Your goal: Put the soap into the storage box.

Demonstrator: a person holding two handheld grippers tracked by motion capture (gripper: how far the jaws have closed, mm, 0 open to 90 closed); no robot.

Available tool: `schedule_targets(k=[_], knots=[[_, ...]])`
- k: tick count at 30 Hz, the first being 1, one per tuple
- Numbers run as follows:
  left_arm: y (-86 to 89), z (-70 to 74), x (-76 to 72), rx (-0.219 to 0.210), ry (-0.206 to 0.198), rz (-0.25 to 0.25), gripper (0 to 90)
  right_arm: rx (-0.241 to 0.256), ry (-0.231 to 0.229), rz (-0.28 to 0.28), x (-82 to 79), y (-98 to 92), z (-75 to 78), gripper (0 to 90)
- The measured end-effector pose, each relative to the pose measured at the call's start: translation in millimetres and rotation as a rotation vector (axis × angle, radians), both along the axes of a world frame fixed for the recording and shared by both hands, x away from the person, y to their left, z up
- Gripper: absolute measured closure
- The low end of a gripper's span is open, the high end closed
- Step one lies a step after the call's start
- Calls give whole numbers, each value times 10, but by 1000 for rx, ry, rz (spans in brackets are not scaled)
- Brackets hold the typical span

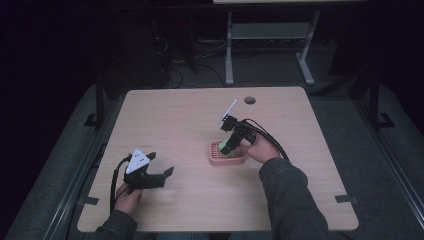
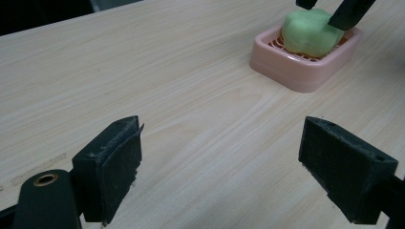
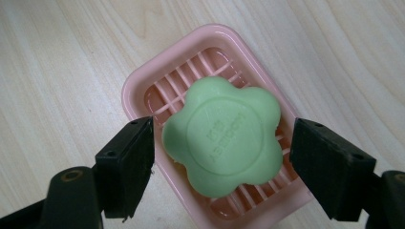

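High view, starting from the left: my left gripper [image 1: 159,173] hangs low over the bare table [image 1: 165,115] near the front-left edge, jaws spread wide with nothing between them. Over to the right, my right gripper [image 1: 229,146] points down at the dish [image 1: 215,158], and from up there the soap [image 1: 221,146] is mostly covered by the gripper, so I can barely make it out. In the right gripper view it's way clearer: a pale green, flower-shaped soap [image 3: 222,136] with a round stamped middle (can't read the lettering), lying on the ribbed floor of the pink dish [image 3: 143,83]. The jaws stand released on either side of it, not touching it.
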State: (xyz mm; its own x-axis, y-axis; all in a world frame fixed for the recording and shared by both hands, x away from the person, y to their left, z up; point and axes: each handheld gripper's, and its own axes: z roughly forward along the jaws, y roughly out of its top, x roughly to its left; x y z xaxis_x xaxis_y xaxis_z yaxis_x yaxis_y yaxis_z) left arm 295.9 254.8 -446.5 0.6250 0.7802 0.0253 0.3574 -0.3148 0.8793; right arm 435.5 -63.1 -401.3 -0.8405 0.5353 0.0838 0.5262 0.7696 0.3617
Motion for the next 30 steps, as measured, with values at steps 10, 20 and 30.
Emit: schedule_targets(k=[10, 20, 30], knots=[[-3, -4, 0, -4, 0, 1, 143, 10, -13, -16, -30, -65, 34, 237], [-1, -6, 1, 2, 1, 0, 143, 30, -10, -40, -76, -200, 12, 241], [4, -6, -4, 7, 4, -1, 143, 36, -18, -57, -125, -310, 36, 241]])
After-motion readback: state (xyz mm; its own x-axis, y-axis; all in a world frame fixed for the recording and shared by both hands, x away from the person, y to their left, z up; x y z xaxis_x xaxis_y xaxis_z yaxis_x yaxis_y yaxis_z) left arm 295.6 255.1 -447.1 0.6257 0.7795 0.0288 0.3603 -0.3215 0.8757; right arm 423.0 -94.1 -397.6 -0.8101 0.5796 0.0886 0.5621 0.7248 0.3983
